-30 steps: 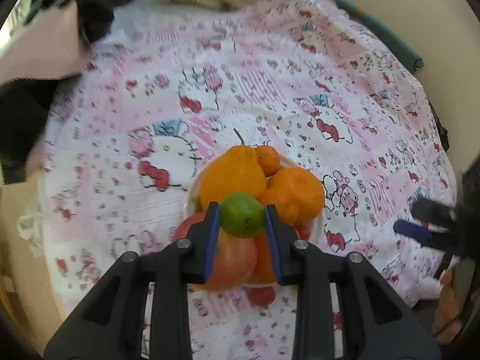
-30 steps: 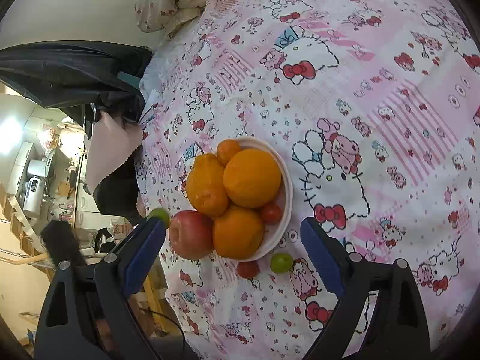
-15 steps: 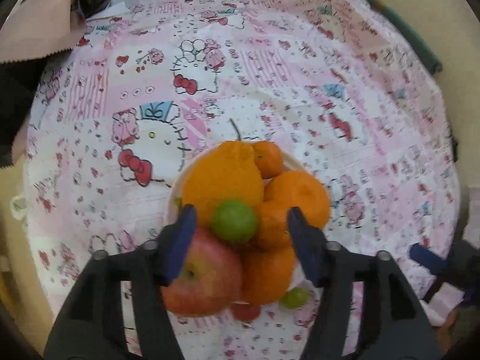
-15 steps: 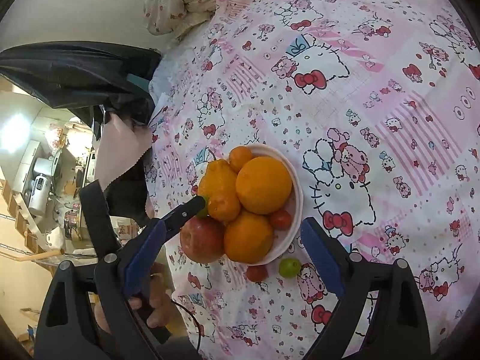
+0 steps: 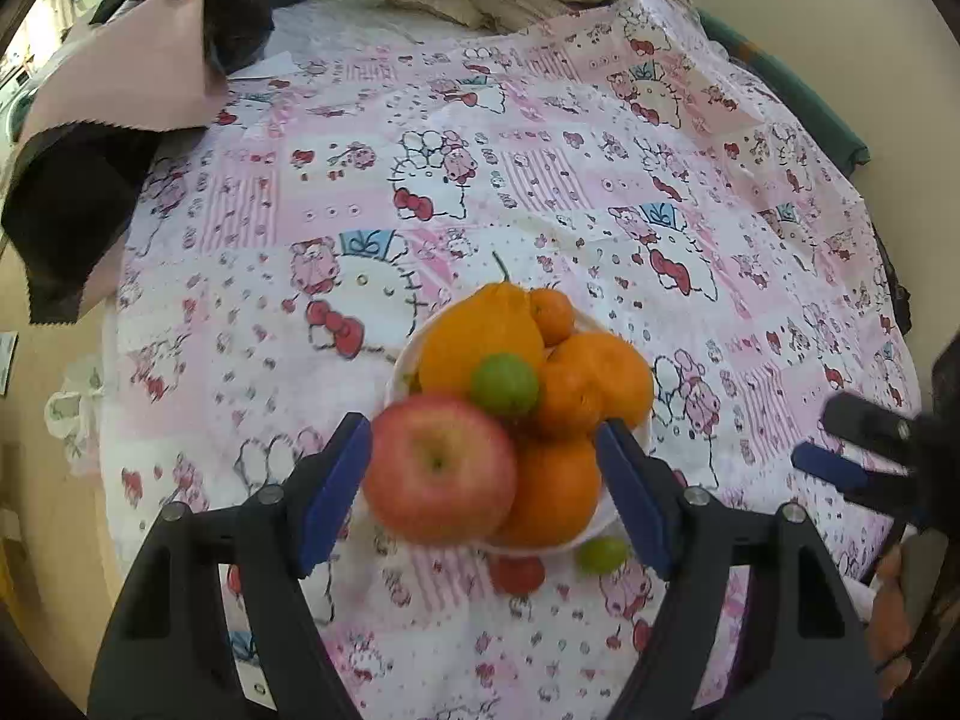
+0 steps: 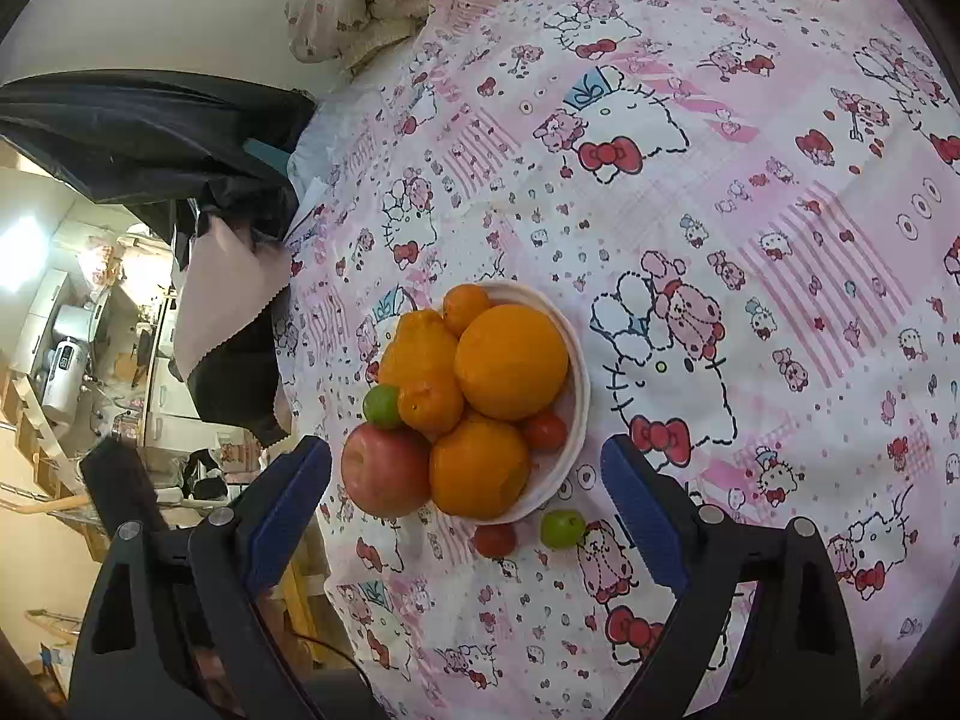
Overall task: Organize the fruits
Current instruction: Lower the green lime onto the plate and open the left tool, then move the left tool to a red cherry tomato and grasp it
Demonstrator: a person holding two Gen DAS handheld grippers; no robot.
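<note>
On top of the heaped bowl [image 5: 636, 432], a small green lime [image 5: 504, 384] sits wedged in the dip between the pointed orange [image 5: 477, 342], a mandarin [image 6: 431, 403] and the red apple [image 5: 440, 468]; that hollow is probably what keeps it from rolling off. It is round, smooth and glossy. Both grippers, left [image 5: 483, 489] and right [image 6: 466, 510], have their fingers spread wide, holding nothing. Off the bowl, a green fruit [image 6: 562, 529] and a cherry tomato [image 6: 495, 539] lie on the patterned cloth [image 6: 750, 192] covering the worktop, likely awaiting collection.
</note>
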